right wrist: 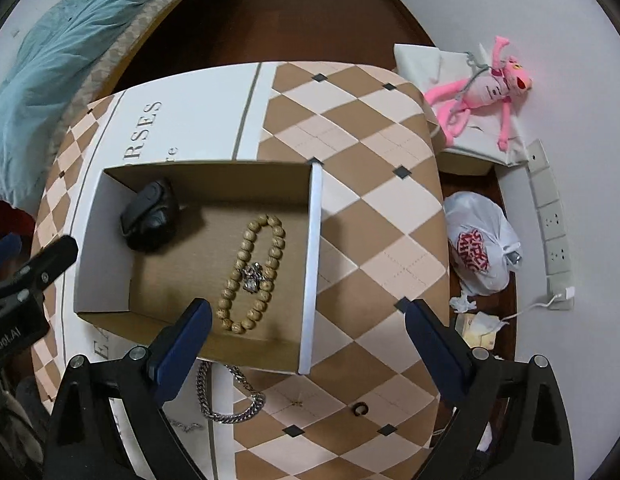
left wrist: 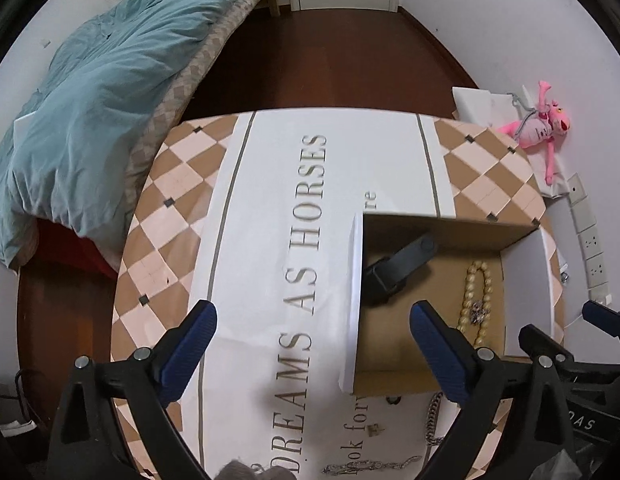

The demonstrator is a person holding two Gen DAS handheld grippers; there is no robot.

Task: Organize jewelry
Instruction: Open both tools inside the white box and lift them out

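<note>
An open brown cardboard box with white outer walls [right wrist: 315, 264] stands on the diamond-patterned worktop [right wrist: 373, 216]. Inside it, a tan wooden bead bracelet [right wrist: 252, 264] lies on the floor with a small silver trinket [right wrist: 252, 276] on top, probably a ring; a black strapped watch [right wrist: 150, 216] sits in the box's far left corner. Just outside the box's near wall lie a chunky silver chain [right wrist: 230, 400] and a small dark ring [right wrist: 358, 409]. The left gripper [left wrist: 313, 356] and right gripper [right wrist: 308, 350] both hang with fingers spread, holding nothing.
</note>
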